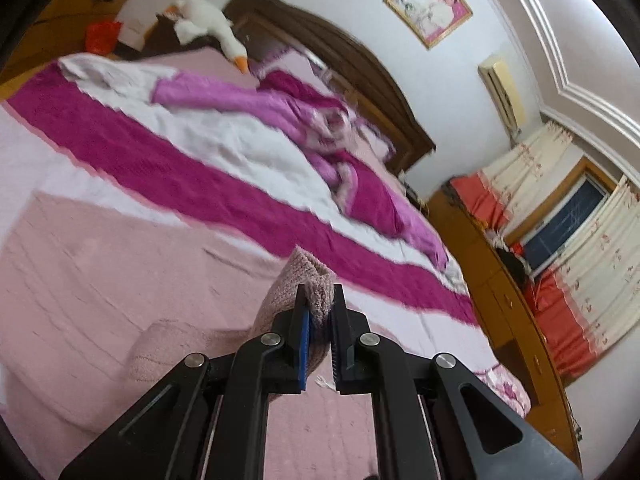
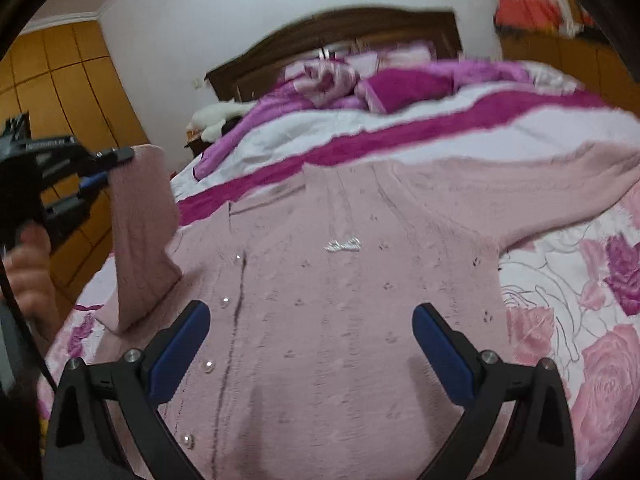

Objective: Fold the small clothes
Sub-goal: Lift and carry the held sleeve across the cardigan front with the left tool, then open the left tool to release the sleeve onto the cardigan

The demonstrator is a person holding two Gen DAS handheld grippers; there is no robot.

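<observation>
- The pink cardigan (image 2: 344, 280) lies flat on the bed (image 2: 580, 320), front side up, with the dark headboard (image 2: 332, 40) far behind its collar.
- The folding has only just begun. One sleeve (image 2: 140, 236) is lifted off the bed on the side away from the headboard's right end; the other sleeve (image 2: 568, 192) is spread out flat.
- The left gripper (image 1: 320, 316) is pinching the cuff of the lifted sleeve (its jaws are pressed tight on the knit).
- The right gripper (image 2: 312, 344) hangs over the cardigan's middle, jaws spread wide, holding nothing.
- Left to do, I think: both sleeves in, then the body folded.
- The cardigan is fuzzy and soft, with little pearl buttons (image 2: 225, 301) and a shiny bow (image 2: 342, 245).
</observation>
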